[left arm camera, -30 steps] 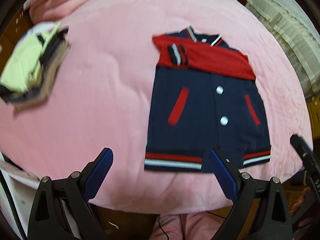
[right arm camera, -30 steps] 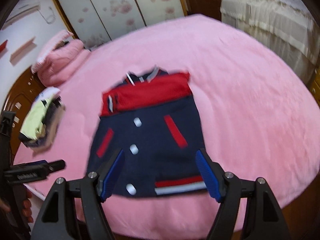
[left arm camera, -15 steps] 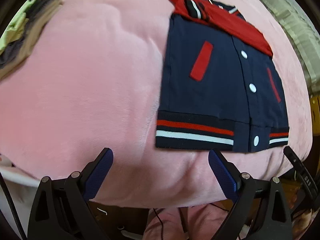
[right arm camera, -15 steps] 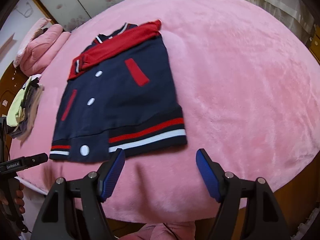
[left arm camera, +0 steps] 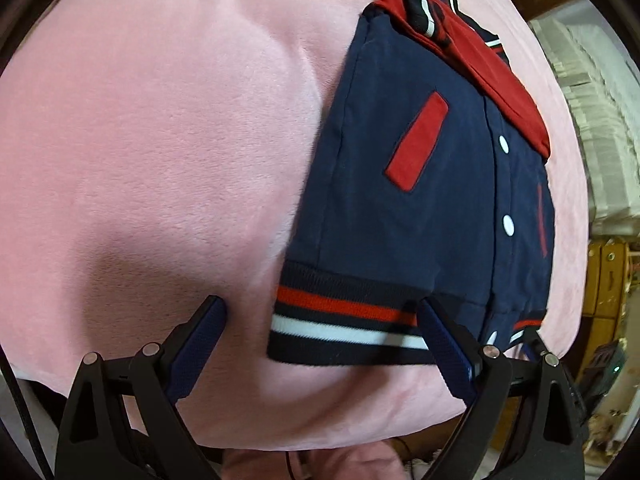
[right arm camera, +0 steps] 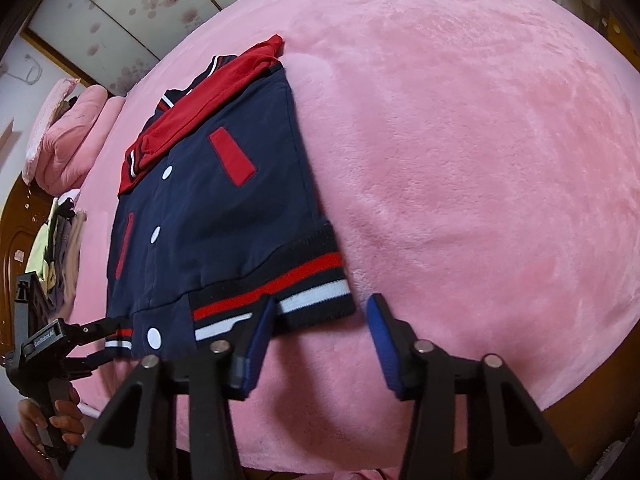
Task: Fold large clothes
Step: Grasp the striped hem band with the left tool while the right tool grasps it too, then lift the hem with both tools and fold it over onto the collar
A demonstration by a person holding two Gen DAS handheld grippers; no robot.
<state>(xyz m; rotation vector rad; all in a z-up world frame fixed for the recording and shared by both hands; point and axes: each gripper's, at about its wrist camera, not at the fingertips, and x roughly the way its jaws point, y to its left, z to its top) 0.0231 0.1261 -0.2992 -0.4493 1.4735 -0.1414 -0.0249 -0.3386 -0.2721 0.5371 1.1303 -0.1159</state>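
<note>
A navy varsity jacket [left arm camera: 420, 208] lies flat on the pink bed [left arm camera: 160, 160], its red sleeves folded across the chest and its striped hem [left arm camera: 344, 320] toward me. My left gripper [left arm camera: 324, 336] stands wide open low over the hem's left corner, which lies between the fingers untouched. In the right wrist view the jacket [right arm camera: 216, 216] shows again. My right gripper [right arm camera: 320, 332] hangs at the hem's right corner [right arm camera: 320, 300], its jaws closing; the pads do not press the cloth. The left gripper [right arm camera: 96, 332] shows at the other corner, held by a hand [right arm camera: 60, 420].
A stack of folded clothes [right arm camera: 56, 240] sits at the bed's far left, with pink pillows [right arm camera: 68, 132] behind it. Wardrobe doors [right arm camera: 120, 12] stand beyond the bed. The bed's front edge [right arm camera: 360, 452] runs just under both grippers. Wooden furniture [left arm camera: 608, 280] stands to the right.
Both grippers have come down and closer to the jacket's hem. The right gripper's jaws have narrowed. The jacket has not moved.
</note>
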